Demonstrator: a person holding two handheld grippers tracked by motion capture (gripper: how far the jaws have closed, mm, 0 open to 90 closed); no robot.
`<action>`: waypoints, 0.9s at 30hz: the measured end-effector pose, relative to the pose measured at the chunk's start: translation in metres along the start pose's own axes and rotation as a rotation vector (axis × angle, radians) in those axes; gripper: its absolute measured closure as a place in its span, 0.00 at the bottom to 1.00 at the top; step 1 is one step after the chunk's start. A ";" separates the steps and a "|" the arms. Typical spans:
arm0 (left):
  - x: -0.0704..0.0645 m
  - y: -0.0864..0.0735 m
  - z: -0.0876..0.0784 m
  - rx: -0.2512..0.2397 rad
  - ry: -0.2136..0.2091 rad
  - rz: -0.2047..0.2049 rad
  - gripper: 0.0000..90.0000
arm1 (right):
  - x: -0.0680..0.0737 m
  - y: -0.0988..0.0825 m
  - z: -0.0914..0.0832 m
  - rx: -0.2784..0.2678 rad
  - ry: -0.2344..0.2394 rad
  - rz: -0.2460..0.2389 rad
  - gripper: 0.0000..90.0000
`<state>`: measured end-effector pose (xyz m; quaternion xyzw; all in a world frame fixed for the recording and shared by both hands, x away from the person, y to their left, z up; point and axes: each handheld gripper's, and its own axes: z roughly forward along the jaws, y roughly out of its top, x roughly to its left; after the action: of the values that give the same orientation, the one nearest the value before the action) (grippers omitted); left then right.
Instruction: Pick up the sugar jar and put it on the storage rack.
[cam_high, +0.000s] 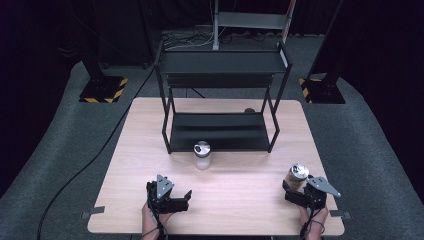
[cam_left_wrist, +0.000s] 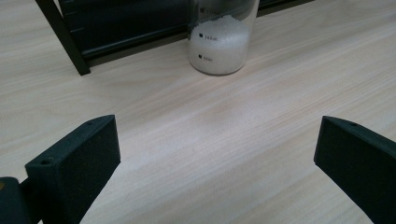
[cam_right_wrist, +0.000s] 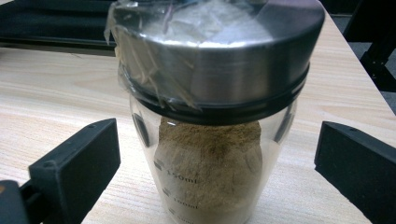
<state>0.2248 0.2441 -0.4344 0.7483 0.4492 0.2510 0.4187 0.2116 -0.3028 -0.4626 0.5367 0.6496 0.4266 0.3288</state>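
Note:
A clear jar of brown powder (cam_high: 298, 176) (cam_right_wrist: 209, 179) with a steel lid (cam_right_wrist: 219, 60), plastic film crumpled over it, stands upright at the table's front right. My right gripper (cam_high: 299, 187) (cam_right_wrist: 217, 140) is open around it, with both pads (cam_right_wrist: 81, 158) a gap away from the glass. A clear jar of white grains (cam_high: 202, 155) (cam_left_wrist: 218, 44) with a steel lid stands just before the black rack (cam_high: 220, 131). My left gripper (cam_high: 169, 191) (cam_left_wrist: 217, 140) is open at the front left, well short of that jar, with bare tabletop between its fingers.
The black two-shelf rack (cam_left_wrist: 70, 44) takes up the back half of the wooden table (cam_high: 240, 205). A small dark round thing (cam_high: 249, 110) lies behind its lower shelf. Black stands (cam_high: 102, 87) rise from the floor at both far corners. A cable (cam_high: 85, 167) crosses the floor on the left.

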 end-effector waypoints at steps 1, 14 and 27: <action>0.000 0.003 0.002 0.004 -0.004 0.004 0.00 | 0.000 0.000 0.000 0.003 -0.001 -0.002 0.00; -0.002 0.025 0.037 0.001 -0.032 0.051 0.00 | -0.002 -0.001 0.000 -0.003 0.013 -0.001 0.00; -0.009 0.046 0.063 -0.010 -0.015 0.089 0.00 | -0.003 0.001 0.001 0.004 0.023 -0.007 0.00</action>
<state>0.2890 0.1997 -0.4284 0.7673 0.4110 0.2659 0.4142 0.2132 -0.3060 -0.4623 0.5302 0.6561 0.4300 0.3218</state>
